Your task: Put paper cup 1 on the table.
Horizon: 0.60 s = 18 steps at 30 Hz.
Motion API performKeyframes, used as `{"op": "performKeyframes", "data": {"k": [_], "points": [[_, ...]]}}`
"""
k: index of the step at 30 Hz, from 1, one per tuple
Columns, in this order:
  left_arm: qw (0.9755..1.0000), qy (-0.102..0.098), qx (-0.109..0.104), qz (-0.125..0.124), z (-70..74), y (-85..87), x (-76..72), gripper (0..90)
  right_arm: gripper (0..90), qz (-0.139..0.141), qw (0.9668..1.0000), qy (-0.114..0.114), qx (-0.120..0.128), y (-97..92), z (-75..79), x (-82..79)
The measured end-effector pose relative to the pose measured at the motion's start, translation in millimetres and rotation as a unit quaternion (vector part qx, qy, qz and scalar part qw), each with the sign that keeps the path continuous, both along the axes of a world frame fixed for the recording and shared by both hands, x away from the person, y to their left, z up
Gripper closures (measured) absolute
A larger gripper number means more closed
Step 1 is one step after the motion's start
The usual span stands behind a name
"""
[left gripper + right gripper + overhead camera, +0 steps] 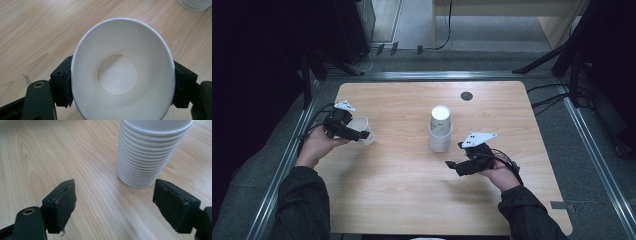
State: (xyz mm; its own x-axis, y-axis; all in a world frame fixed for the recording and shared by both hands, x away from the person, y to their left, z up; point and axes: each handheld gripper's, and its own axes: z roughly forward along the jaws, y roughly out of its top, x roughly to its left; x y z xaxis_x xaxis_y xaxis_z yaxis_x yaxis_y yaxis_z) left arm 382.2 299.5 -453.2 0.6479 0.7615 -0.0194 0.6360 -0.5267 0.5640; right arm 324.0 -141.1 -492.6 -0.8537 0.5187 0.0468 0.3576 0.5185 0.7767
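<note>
A single white paper cup [363, 128] is at the table's left, tilted so that its open mouth faces the camera in the left gripper view. My left gripper [358, 134] is shut on the cup [122, 72], with one black pad [63, 86] pressing on each side of the wall. A tall stack of white paper cups [440, 129] stands upright near the table's middle, and its base [195, 3] sits at the top right corner of the left gripper view. My right gripper [453, 165] hovers just right of and below the stack [150, 152], open, with nothing between its pads [63, 200].
The wooden table [412, 200] has a round dark grommet [466, 95] at the back. Metal rails [287, 160] run along its sides. Cables [547, 100] and dark stand legs lie on the floor to the right and behind.
</note>
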Motion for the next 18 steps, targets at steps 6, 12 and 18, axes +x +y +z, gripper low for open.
{"op": "performKeyframes", "data": {"k": [6, 12, 18], "points": [[0.9994, -0.002, 0.030, 0.017, -7.0, -3.0, 6.2, 23.9, 19.1, 0.004, 1.0000, 0.001, 0.004, 0.5, 1.2, -1.2], [0.9976, 0.001, 0.061, 0.032, -14.2, -3.5, 10.8, 23.8, 19.0, 0.006, 0.9999, 0.002, 0.008, 1.3, 1.5, -1.7], [0.9974, 0.011, 0.060, 0.038, -22.5, -2.0, 13.4, 23.8, 19.0, 0.013, 0.9998, 0.000, 0.015, 3.6, 4.1, -4.0]]}}
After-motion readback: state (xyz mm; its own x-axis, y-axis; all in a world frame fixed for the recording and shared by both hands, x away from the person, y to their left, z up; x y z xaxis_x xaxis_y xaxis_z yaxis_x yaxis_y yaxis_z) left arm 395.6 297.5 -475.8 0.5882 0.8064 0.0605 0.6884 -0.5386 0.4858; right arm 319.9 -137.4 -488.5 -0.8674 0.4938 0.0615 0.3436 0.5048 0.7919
